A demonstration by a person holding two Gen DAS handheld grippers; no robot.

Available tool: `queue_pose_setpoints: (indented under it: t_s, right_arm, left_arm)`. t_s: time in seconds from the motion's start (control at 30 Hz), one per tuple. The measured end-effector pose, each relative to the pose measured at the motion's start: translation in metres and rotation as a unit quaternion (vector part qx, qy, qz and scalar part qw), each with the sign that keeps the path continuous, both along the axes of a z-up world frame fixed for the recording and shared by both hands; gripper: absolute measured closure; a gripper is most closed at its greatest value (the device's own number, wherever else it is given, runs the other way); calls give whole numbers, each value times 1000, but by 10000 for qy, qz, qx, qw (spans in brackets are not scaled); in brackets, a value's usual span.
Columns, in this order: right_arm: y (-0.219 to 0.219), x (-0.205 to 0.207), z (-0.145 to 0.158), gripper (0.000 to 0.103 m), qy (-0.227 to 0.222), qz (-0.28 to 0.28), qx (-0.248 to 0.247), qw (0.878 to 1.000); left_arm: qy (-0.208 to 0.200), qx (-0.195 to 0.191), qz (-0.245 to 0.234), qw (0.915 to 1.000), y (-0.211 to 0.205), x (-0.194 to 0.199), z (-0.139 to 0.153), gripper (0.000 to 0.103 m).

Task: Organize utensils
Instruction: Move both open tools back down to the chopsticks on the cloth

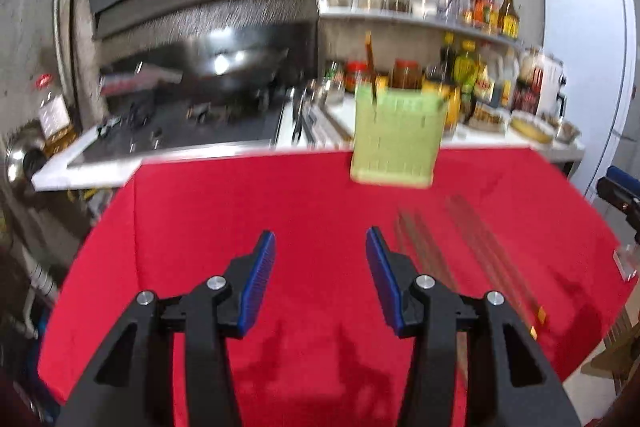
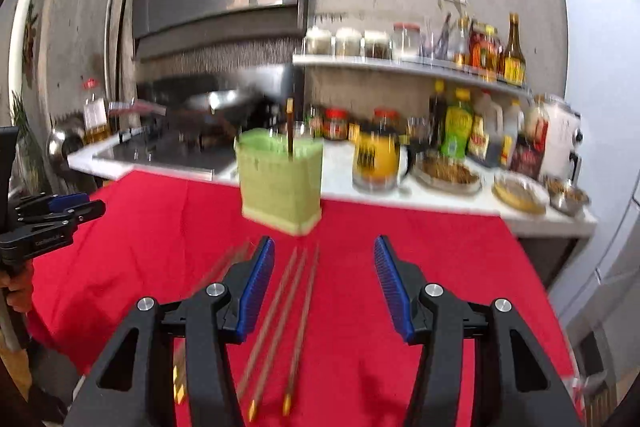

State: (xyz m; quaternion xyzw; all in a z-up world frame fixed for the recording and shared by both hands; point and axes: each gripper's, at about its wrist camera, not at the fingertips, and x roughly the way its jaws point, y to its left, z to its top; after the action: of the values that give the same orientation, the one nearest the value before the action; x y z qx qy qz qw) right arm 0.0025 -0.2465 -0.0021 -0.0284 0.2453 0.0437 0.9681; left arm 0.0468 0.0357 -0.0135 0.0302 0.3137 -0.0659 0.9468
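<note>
Both claws, left claw [image 1: 320, 247] and right claw [image 2: 324, 253], wide open, empty. Chopsticks [image 2: 288, 311] lie on the red tabletop [image 2: 420, 239] near the green holder [image 2: 280, 183]. Next: probably right claw grabs one.

**Left gripper over the red cloth**

I see my left gripper [image 1: 320, 247] spread wide, holding nothing, above the red cloth [image 1: 240, 211]. Chopsticks [image 1: 472, 251] lie flat to its right. A green holder [image 1: 396, 139] stands at the far edge, one chopstick [image 1: 371, 67] upright inside.
</note>
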Motion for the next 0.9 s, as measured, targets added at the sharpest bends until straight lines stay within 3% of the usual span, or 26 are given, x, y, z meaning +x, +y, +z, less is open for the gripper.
queue_pose_setpoints:
  t_s: [0.3, 0.6, 0.7, 0.73, 0.8, 0.9]
  right_arm:
    - [-2, -28, -57, 50, 630, -195, 83, 9978]
    - [0, -20, -87, 50, 1073, -160, 179, 9939]
    - [-1, -16, -94, 51, 1191, -141, 215, 9926]
    - [0, -16, -96, 53, 1218, -122, 212, 9923]
    - [2, -14, -99, 69, 1281, -37, 219, 9915]
    - [6, -10, -105, 84, 1406, 130, 309, 9895]
  left_arm:
    - [703, -141, -24, 9974, -2, -35, -59, 55]
    - [1029, -204, -865, 9907, -32, -46, -79, 56]
    - [1109, -182, -1160, 9869, -44, -49, -83, 63]
    - [1122, -141, -1233, 9859, -48, -49, -84, 64]
    - [1142, -93, -1316, 9847, -54, -50, -87, 68]
    - [1211, -65, -1382, 9830, -58, -47, -93, 69]
